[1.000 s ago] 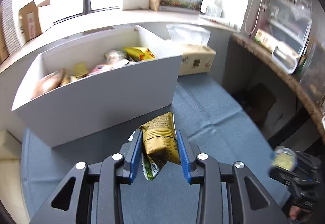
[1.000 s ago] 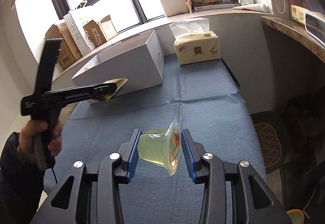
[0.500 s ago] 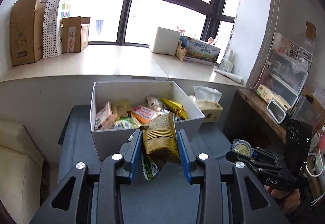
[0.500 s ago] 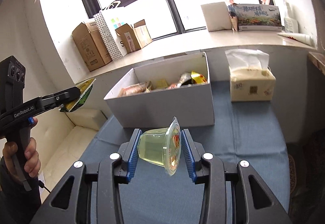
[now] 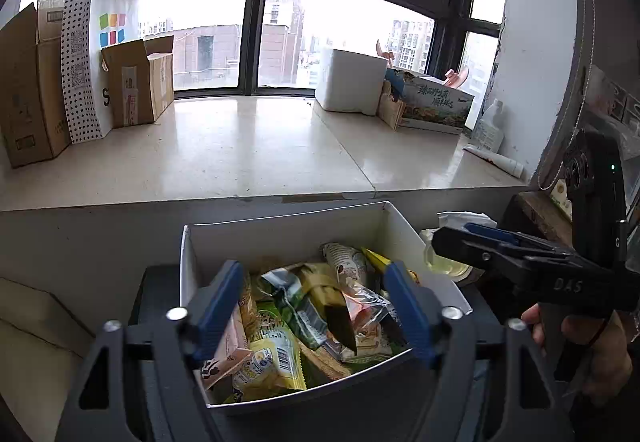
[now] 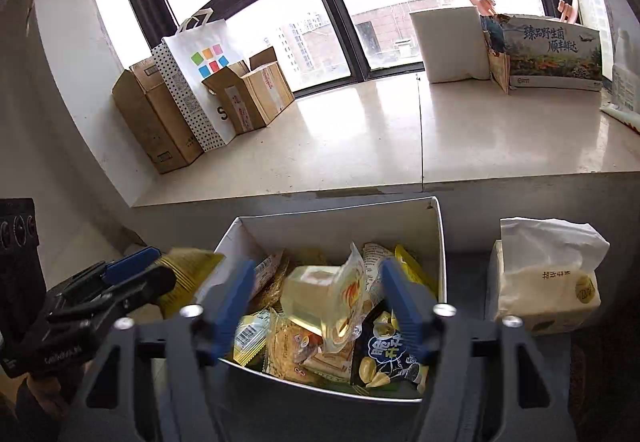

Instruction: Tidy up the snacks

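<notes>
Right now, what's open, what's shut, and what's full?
Left gripper, jaws opening, yellow packet loose between them.
Right gripper, jaws opening, jelly cup loose between them.
Jelly cup, sealed, tipped sideways.
White box, open, full of snacks.
Tissue pack, open, tissue sticking out.
Cardboard box, flaps open.

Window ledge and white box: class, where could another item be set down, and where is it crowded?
Free: the window ledge between the cardboard boxes and the foam box. Crowded: the white box, heaped with snacks, both open grippers above it.

Open-topped white box (image 5: 280, 234) packed with snacks (image 5: 304, 306), tissue pack (image 6: 548, 282) just beside, windowsill (image 5: 240, 145) mostly bare behind.
</notes>
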Tool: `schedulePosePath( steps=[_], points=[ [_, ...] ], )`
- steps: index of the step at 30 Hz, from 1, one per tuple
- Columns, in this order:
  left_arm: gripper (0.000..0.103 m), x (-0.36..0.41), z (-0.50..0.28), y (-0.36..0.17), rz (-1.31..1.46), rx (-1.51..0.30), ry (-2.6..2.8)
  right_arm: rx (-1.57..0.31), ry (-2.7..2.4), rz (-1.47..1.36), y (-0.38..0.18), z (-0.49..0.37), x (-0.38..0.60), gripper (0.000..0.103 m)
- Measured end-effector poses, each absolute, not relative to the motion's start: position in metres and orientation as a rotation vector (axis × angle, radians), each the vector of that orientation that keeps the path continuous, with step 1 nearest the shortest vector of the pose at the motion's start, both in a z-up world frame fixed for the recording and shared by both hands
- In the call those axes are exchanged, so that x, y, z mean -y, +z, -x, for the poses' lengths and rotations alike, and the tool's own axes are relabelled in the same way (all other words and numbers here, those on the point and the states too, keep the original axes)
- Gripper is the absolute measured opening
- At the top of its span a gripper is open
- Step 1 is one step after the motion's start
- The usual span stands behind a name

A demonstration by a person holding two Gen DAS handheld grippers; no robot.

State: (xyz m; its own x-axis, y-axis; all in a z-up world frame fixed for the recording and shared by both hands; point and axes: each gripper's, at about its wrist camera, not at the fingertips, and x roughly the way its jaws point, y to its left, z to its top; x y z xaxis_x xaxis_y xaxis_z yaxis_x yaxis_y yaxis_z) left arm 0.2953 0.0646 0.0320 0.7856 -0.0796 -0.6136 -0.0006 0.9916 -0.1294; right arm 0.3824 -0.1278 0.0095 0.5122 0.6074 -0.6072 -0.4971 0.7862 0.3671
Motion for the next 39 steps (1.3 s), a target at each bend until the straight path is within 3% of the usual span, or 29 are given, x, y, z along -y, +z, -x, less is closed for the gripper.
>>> schedulePosePath(
  steps=[16,28,39],
  points=[
    [0.103,-0.063,-0.248,0.027,0.076,-0.59,0.019,-0.762,0.572,-0.185,0.004,-0.356,0.158,0.103],
    [0.103,-0.036,-0.145,0.044,0.054,-0.568,0.043,-0.527,0.609,0.0,0.049,-0.229,0.179,0.103],
    [0.103,0.0,-0.039,0.043,0.101,-0.565,0.034,-0.567,0.572,0.014,0.038,-0.131,0.203,0.103]
  ],
)
